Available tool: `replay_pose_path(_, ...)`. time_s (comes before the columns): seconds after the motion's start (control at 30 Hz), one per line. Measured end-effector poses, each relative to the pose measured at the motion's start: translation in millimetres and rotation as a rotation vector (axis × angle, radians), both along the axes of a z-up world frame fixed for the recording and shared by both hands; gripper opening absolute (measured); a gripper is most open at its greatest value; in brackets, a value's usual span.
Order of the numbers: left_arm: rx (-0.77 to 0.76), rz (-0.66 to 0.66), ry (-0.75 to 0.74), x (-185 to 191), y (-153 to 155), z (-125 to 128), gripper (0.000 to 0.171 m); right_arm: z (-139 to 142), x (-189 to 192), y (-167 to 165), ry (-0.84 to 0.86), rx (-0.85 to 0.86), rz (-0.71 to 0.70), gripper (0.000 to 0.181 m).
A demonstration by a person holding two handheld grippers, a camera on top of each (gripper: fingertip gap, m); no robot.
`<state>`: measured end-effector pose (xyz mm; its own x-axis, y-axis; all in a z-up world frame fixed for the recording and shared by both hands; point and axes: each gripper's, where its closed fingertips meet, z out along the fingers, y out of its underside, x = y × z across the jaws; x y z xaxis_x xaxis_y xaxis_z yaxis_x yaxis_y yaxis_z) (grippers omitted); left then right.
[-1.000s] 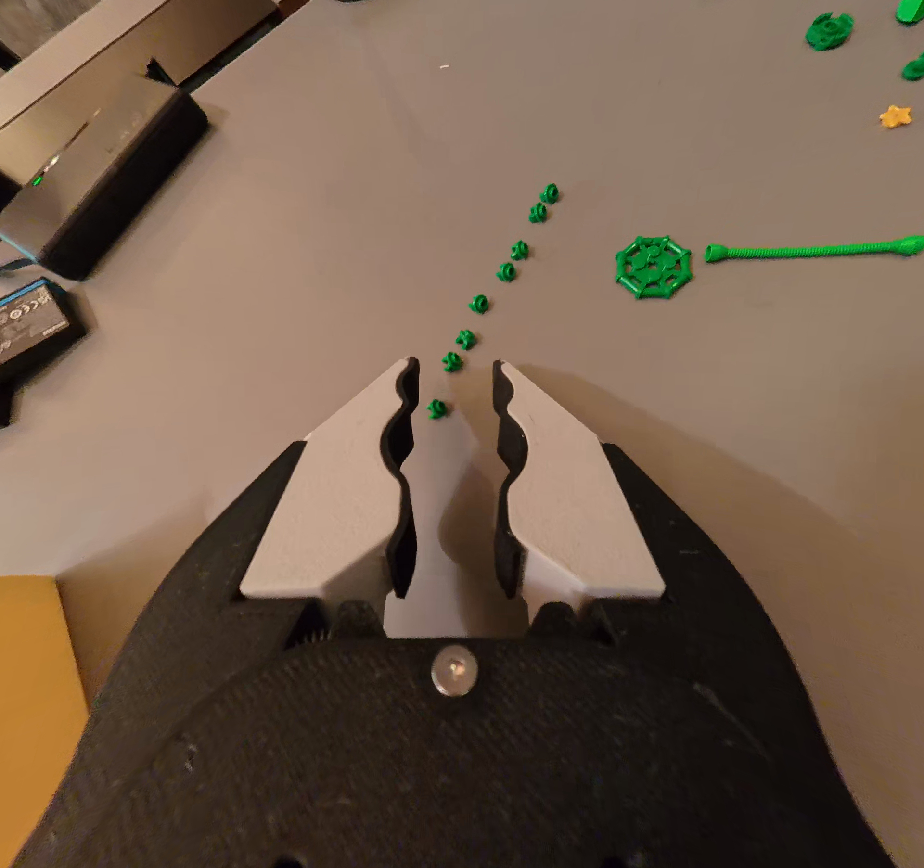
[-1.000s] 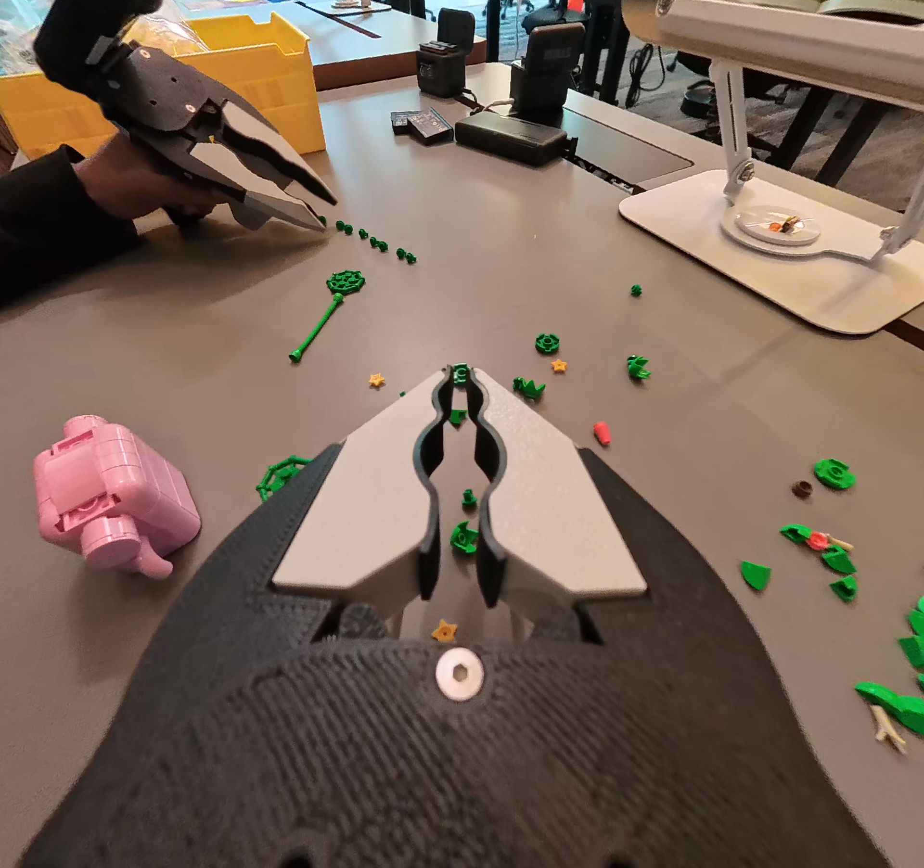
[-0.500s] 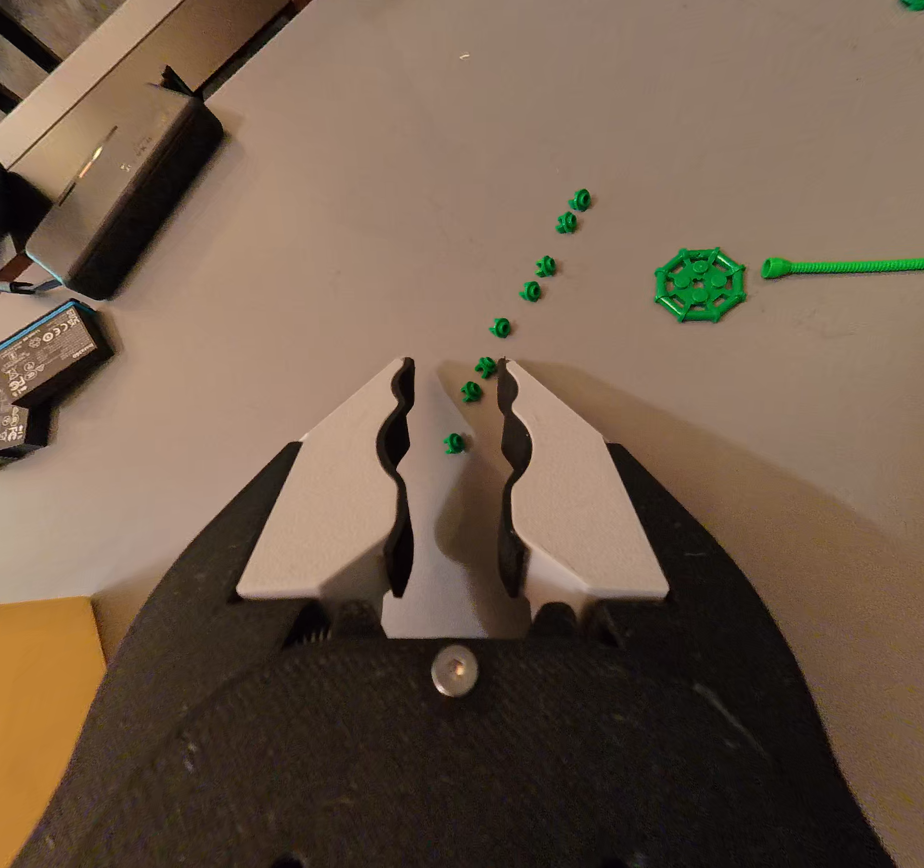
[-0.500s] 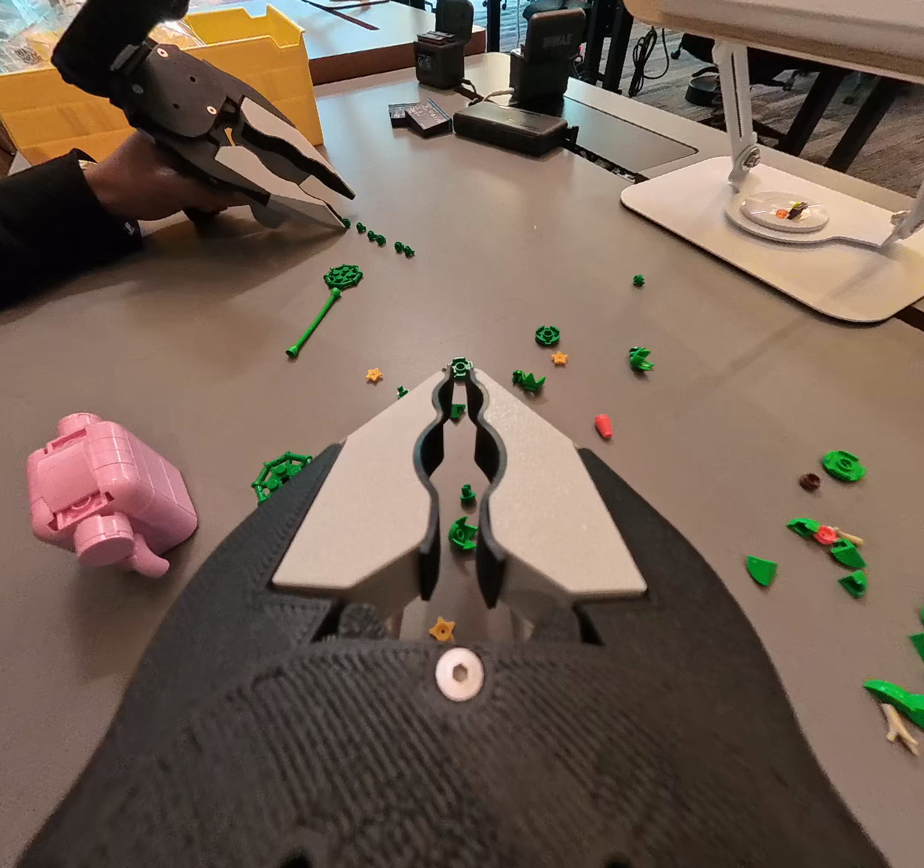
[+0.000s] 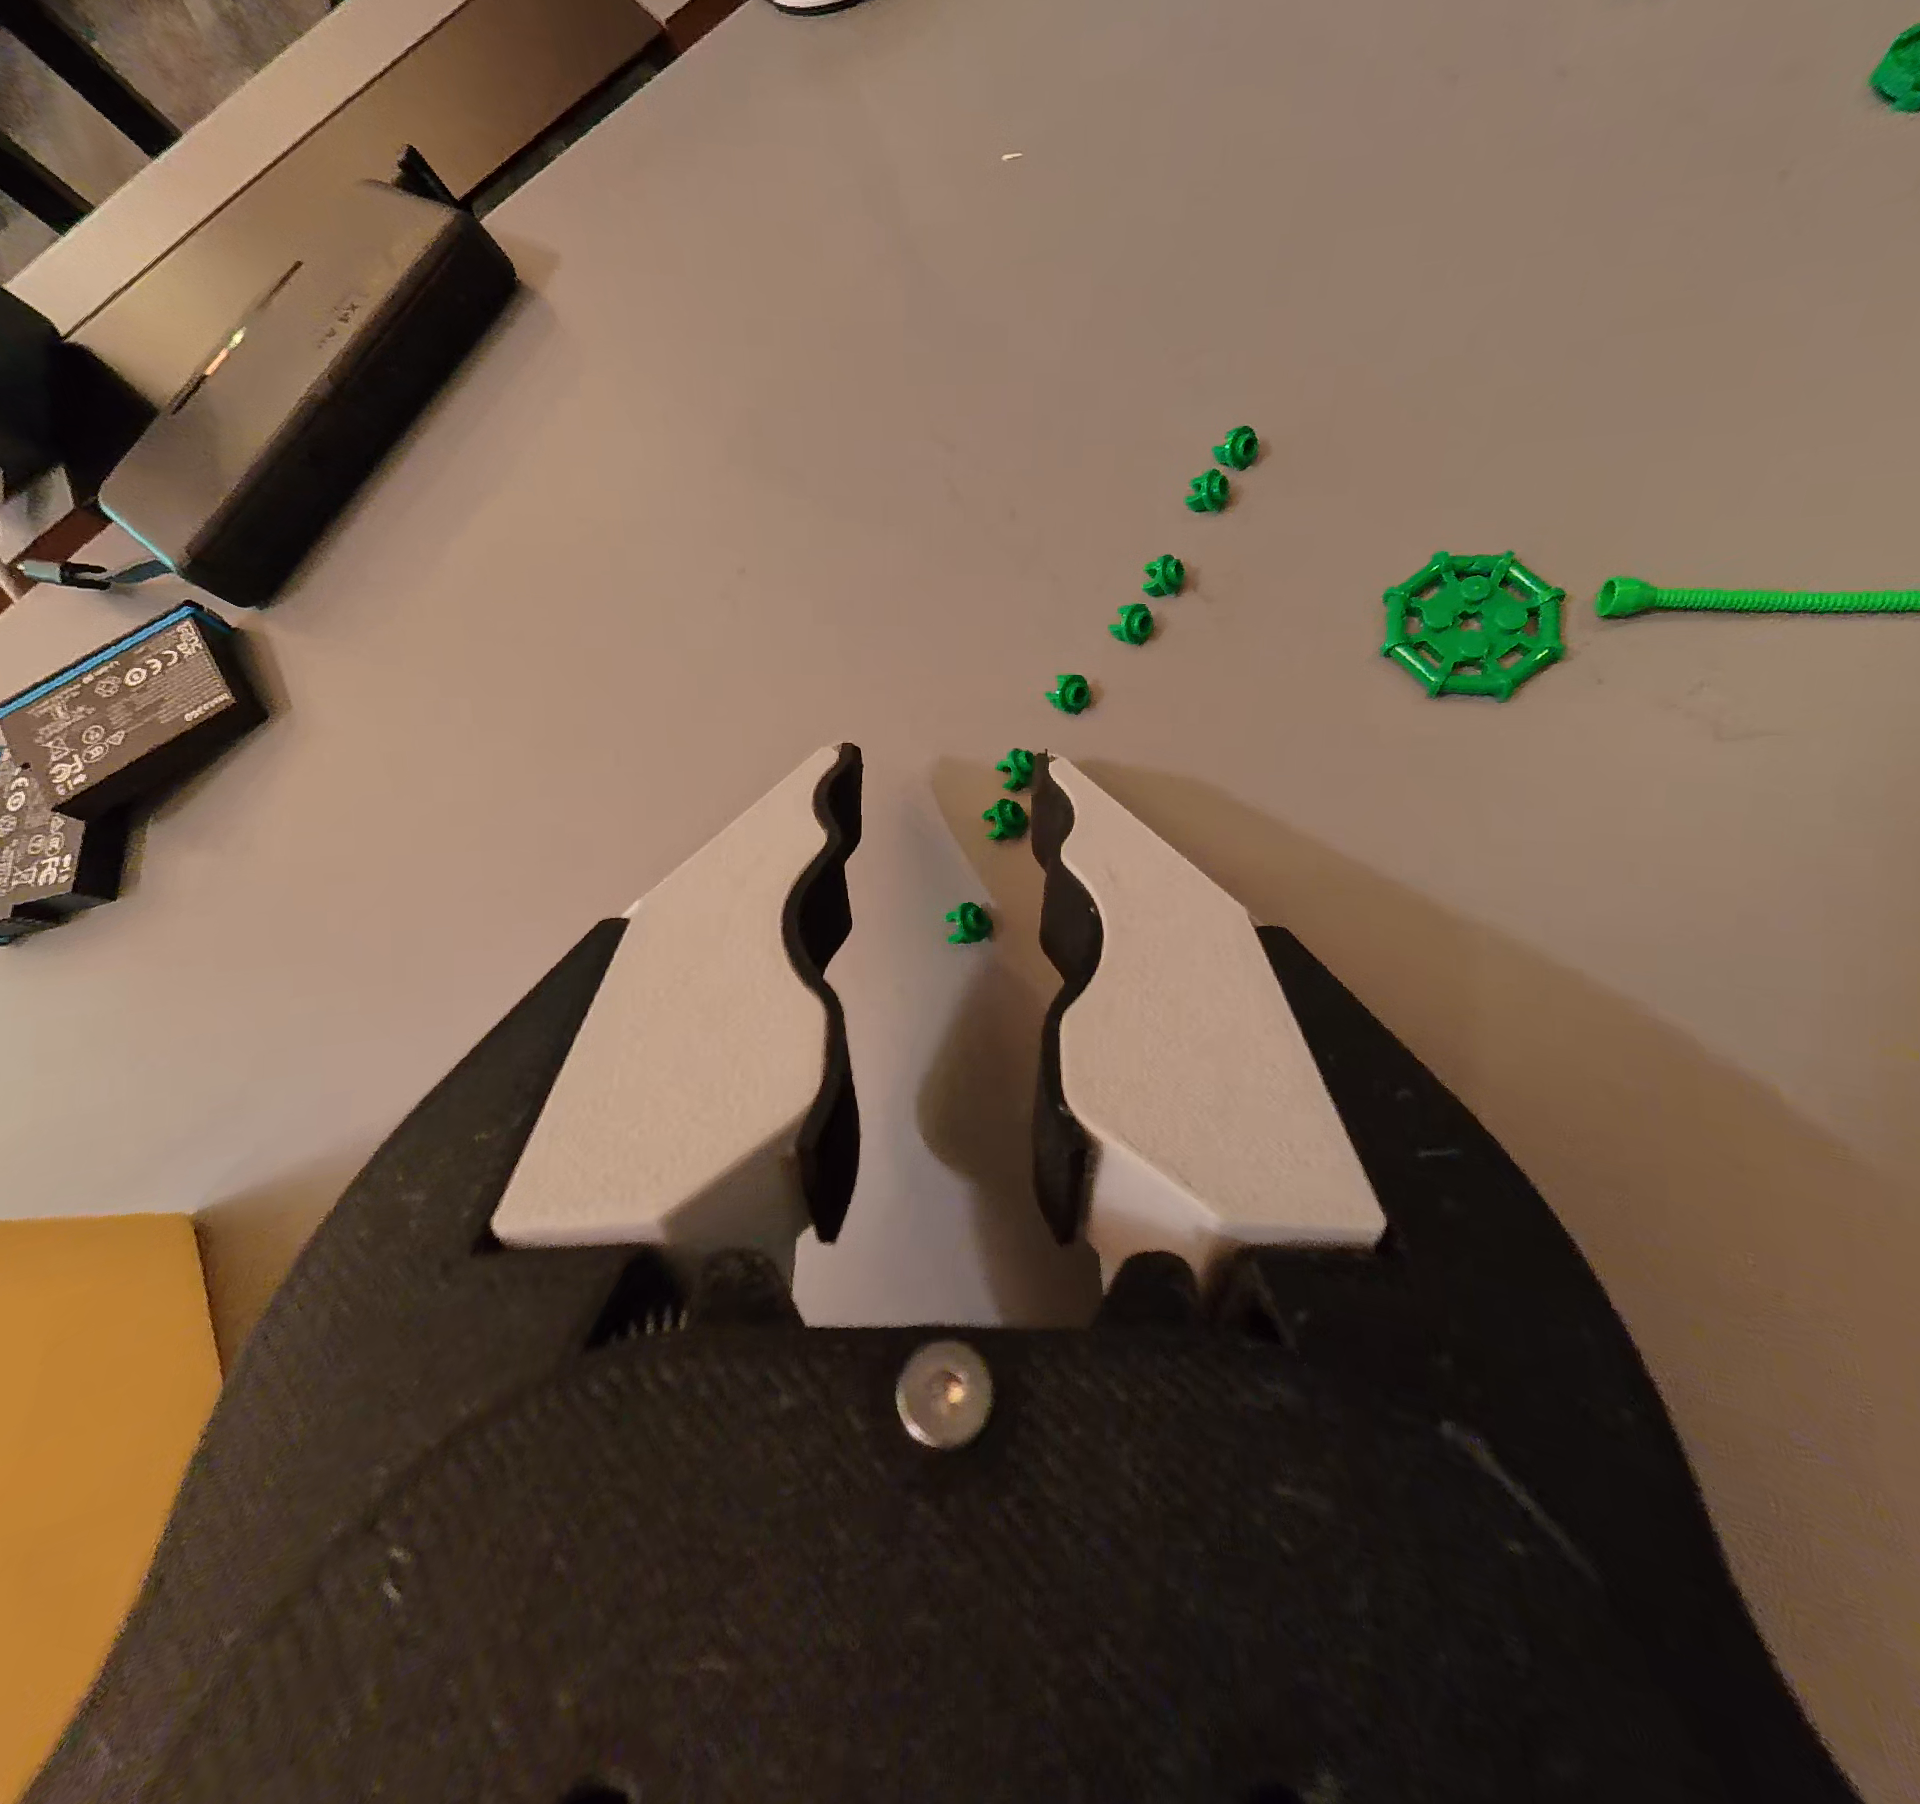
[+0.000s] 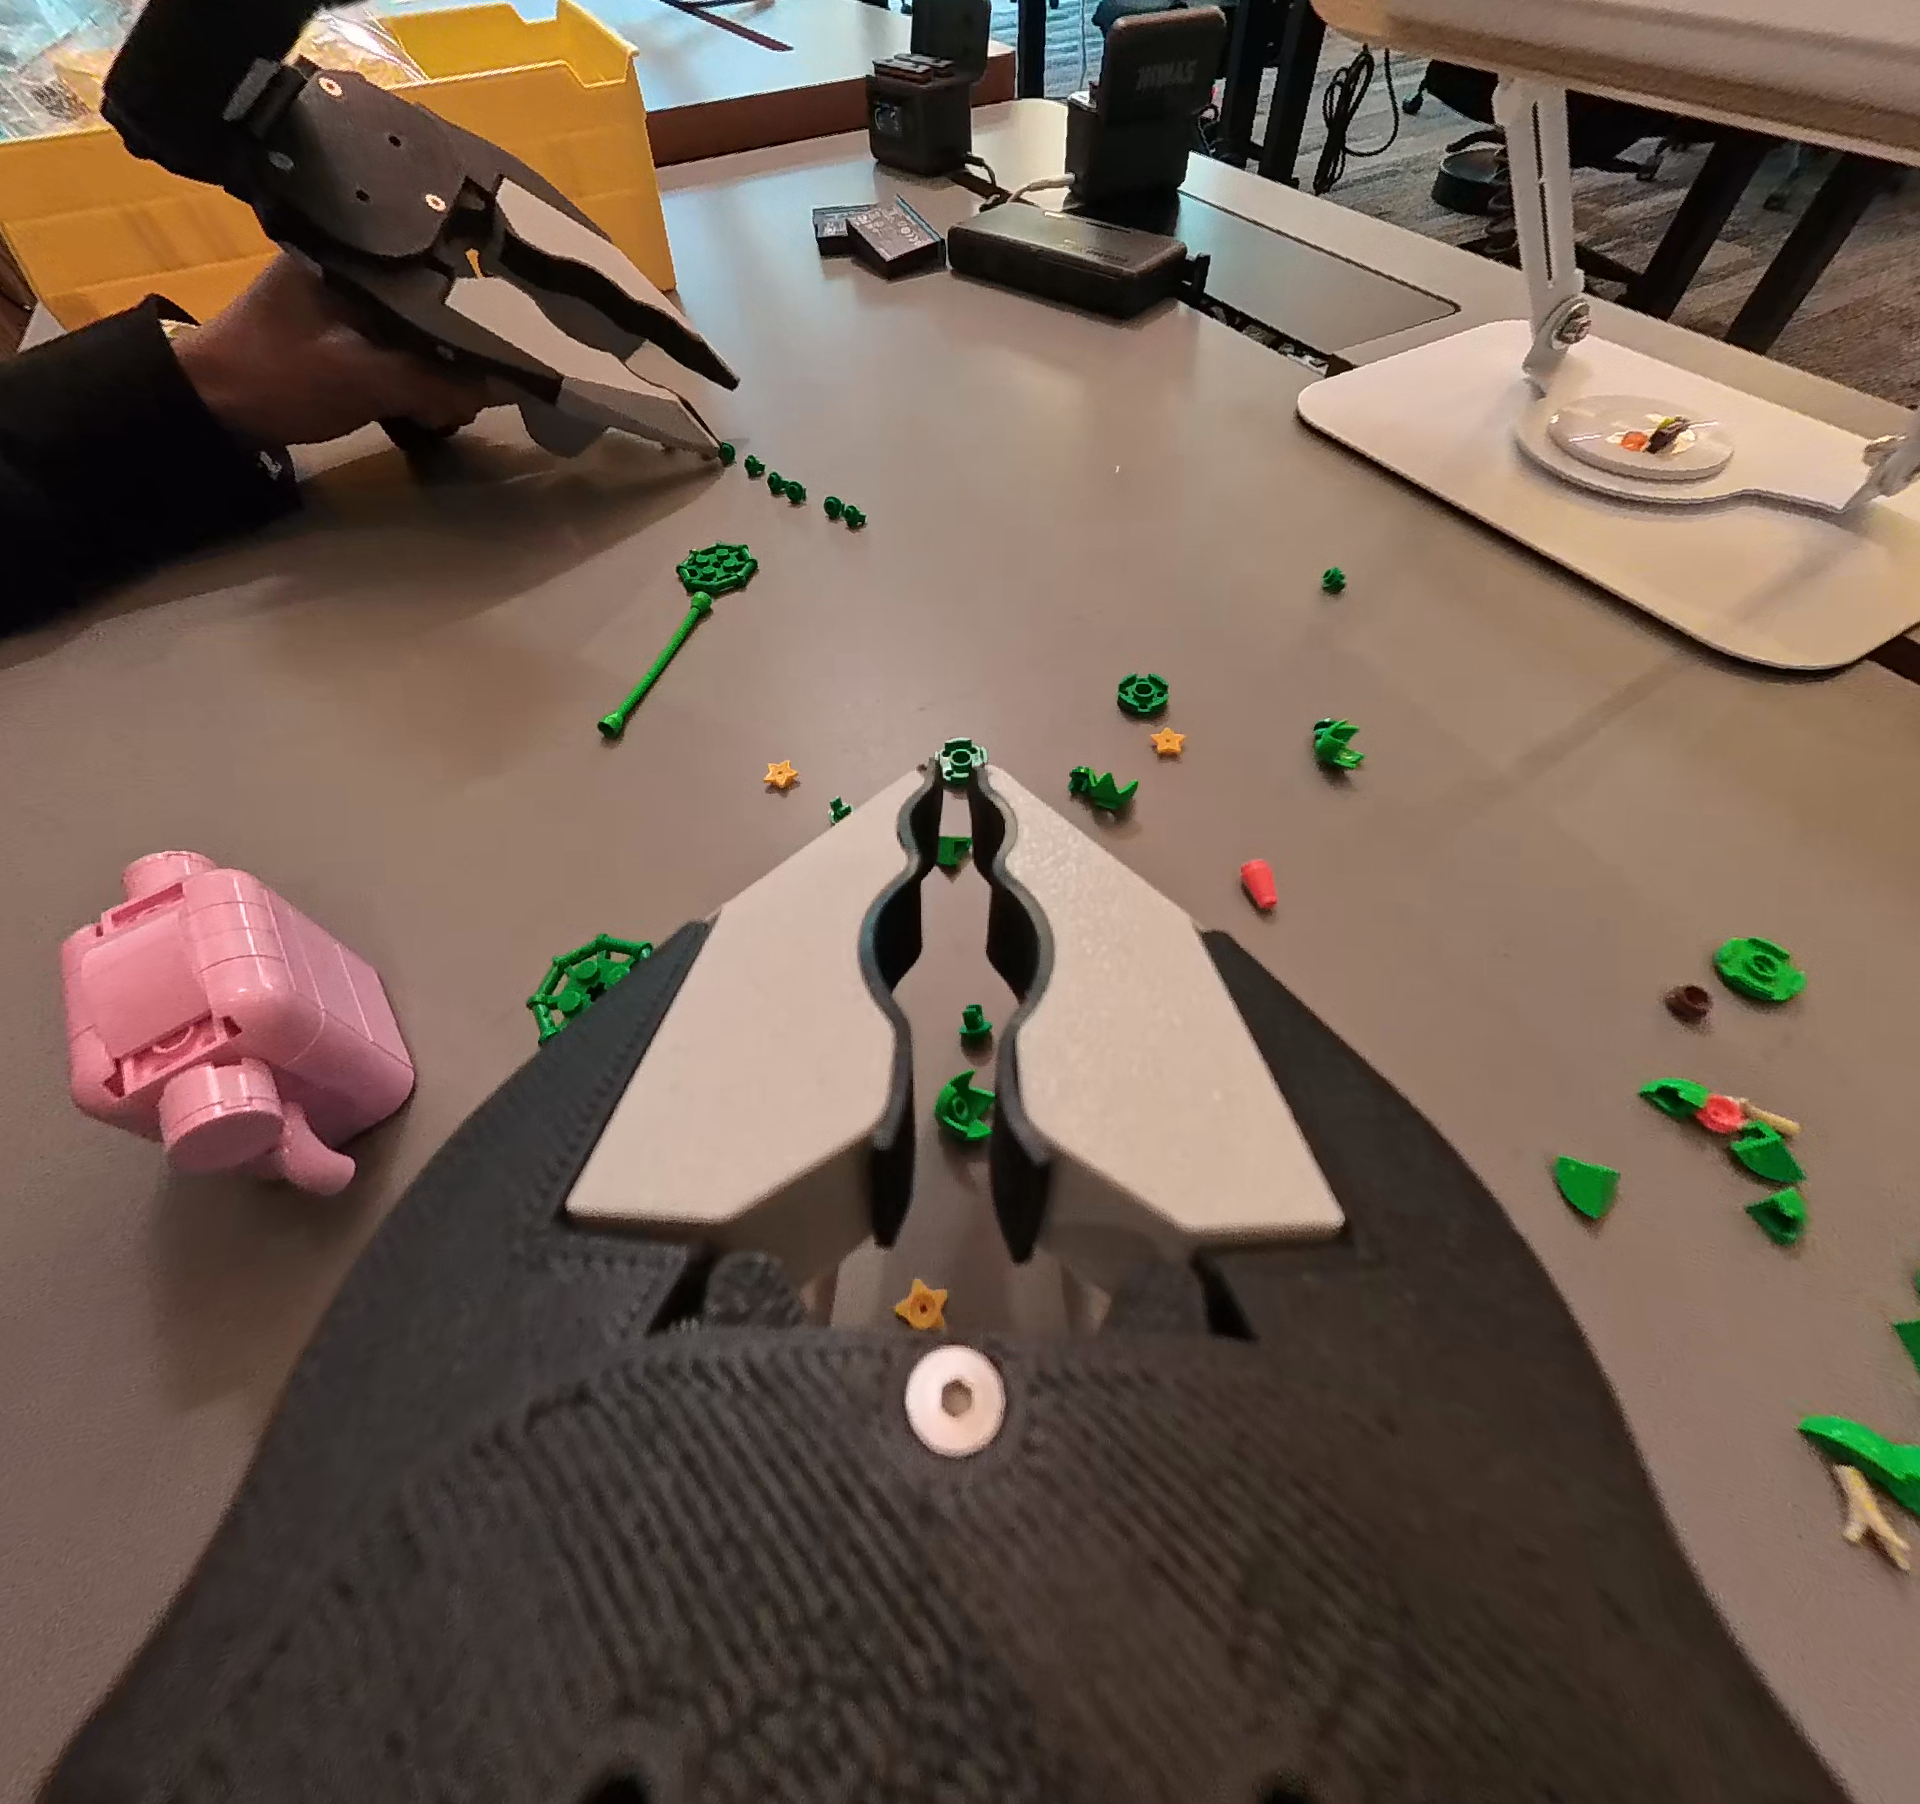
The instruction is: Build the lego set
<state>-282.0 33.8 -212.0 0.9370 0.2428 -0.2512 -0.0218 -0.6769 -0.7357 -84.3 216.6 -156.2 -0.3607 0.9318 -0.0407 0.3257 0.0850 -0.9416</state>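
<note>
Several small green studs (image 5: 1070, 691) lie in a line on the grey table (image 5: 1039, 300). My left gripper (image 5: 948, 762) is open and low over the near end of the line. One stud (image 5: 968, 921) sits between its fingers and two more lie by the right fingertip (image 5: 1044, 778). A green web wheel (image 5: 1473, 624) and a green rod (image 5: 1766, 599) lie to the right. My right gripper (image 6: 960, 786) is shut on a small dark green round piece (image 6: 960, 759). The left gripper (image 6: 724, 419) also shows far left in the right wrist view, tips at the stud line.
A pink built block (image 6: 218, 1016) and a second green web (image 6: 582, 980) lie left of my right gripper. Loose green leaves (image 6: 1756, 1152), orange stars (image 6: 1168, 740) and a red cone (image 6: 1257, 884) are scattered right. A yellow bin (image 6: 312, 144), black box (image 5: 301, 404), batteries (image 5: 125, 694) and white stand base (image 6: 1558, 528) line the edges. Across from one pair of fingers to the other is roughly 30 cm. To reach the green web wheel (image 5: 1473, 624) in a straight line is about 8 cm for my left fingers, about 20 cm for my right. It is also in sight in the right wrist view (image 6: 715, 562).
My left gripper has slid forward along the stud line, so the nearest stud now lies deeper between its open fingers. The right gripper keeps its hold and has barely moved.
</note>
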Motion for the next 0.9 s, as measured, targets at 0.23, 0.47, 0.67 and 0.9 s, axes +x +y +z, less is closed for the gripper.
replay_pose_path(0.23,0.168,0.029,-0.108,-5.4,-9.9,20.5,0.027,1.8,0.7,-0.5,0.004,0.0,0.002,0.003)
replay_pose_path(0.47,0.166,0.04,-0.105,-6.3,-16.9,20.1,0.028,0.2,0.7,-1.9,-0.001,0.002,0.006,0.003)
replay_pose_path(0.67,0.087,0.013,-0.014,-0.3,-13.8,12.4,0.029,1.0,0.9,-3.0,0.002,0.002,0.008,0.003)
replay_pose_path(0.9,0.126,0.003,-0.009,3.1,-13.7,18.4,0.029,0.3,1.2,-7.3,0.0,0.017,0.019,0.003)
